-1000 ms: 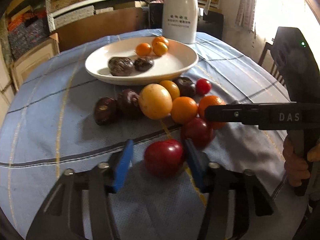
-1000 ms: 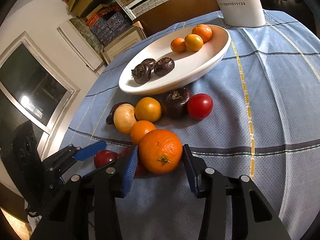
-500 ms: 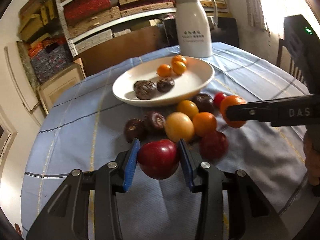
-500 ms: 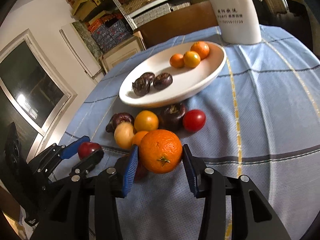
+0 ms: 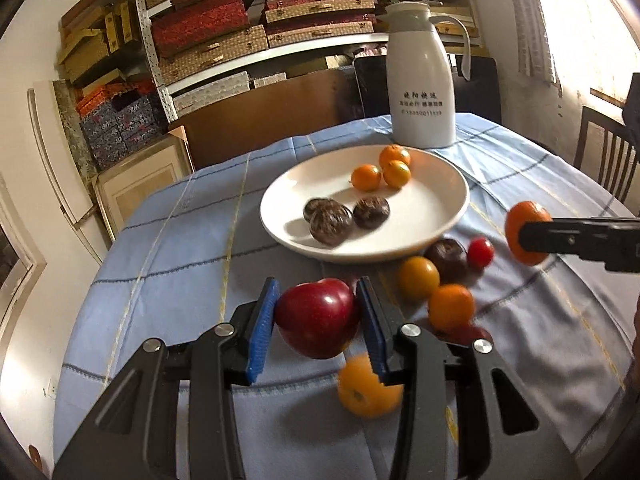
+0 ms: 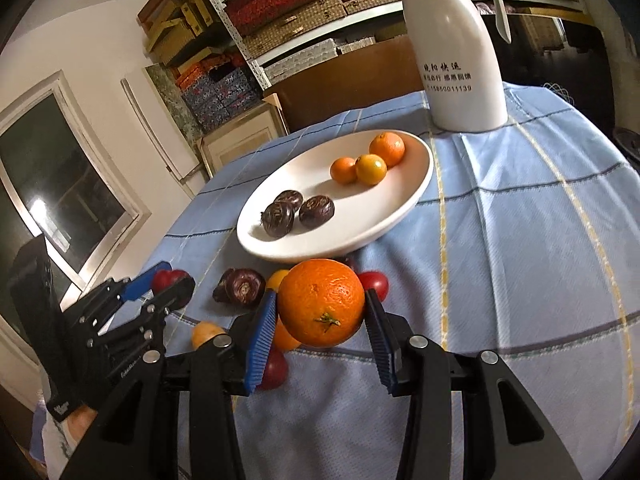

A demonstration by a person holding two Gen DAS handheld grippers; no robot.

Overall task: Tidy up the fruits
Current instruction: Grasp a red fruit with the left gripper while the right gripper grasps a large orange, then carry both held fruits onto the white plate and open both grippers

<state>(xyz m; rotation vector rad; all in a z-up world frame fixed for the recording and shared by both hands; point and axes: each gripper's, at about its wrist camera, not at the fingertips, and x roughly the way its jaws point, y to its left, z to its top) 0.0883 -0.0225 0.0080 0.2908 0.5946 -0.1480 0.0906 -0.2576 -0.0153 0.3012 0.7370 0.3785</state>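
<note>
Left gripper [image 5: 318,322] clamps the red apple [image 5: 318,322] above the cloth, plate [image 5: 440,216] ahead; right gripper [image 6: 320,304] grips the orange [image 6: 320,304], plate just beyond it.

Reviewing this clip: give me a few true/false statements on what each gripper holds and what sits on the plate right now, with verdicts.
1. The left gripper is clamped on a glossy dark red apple. True.
2. The right gripper is open and holds nothing. False: it is shut on a large round orange.
3. The white oval plate holds three small orange citrus fruits and three wrinkled dark brown fruits. True.
4. The tall white thermos jug lies on its side. False: it stands upright beyond the plate.
5. All fruit is on the plate. False: several pieces, including a small red tomato, lie on the blue checked tablecloth.
</note>
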